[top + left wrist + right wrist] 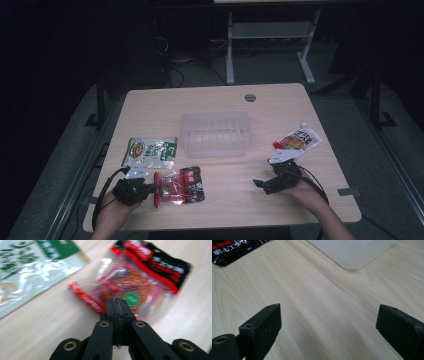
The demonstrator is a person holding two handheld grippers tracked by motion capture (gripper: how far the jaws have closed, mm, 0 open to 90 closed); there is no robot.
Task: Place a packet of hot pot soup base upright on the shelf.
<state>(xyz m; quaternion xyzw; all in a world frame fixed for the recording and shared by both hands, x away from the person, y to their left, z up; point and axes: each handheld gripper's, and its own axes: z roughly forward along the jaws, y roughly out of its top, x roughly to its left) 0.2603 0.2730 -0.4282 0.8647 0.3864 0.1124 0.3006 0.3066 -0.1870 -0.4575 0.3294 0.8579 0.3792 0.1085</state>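
A red and black snack packet (180,186) lies flat near the table's front left; in the left gripper view the packet (140,277) looks blurred. My left gripper (150,190) is shut, its tip (117,302) at the packet's near edge, and I see nothing pinched between the jaws. My right gripper (265,184) hovers open over bare wood at the front right, with nothing between its fingers (328,315). A black corner of the red packet (234,250) shows at the upper left of the right gripper view.
A clear plastic container (215,145) stands in the middle of the wooden table (280,100); its base (354,252) shows ahead of the right gripper. A green and white packet (150,152) lies left of it. An orange and white packet (298,140) lies at the right.
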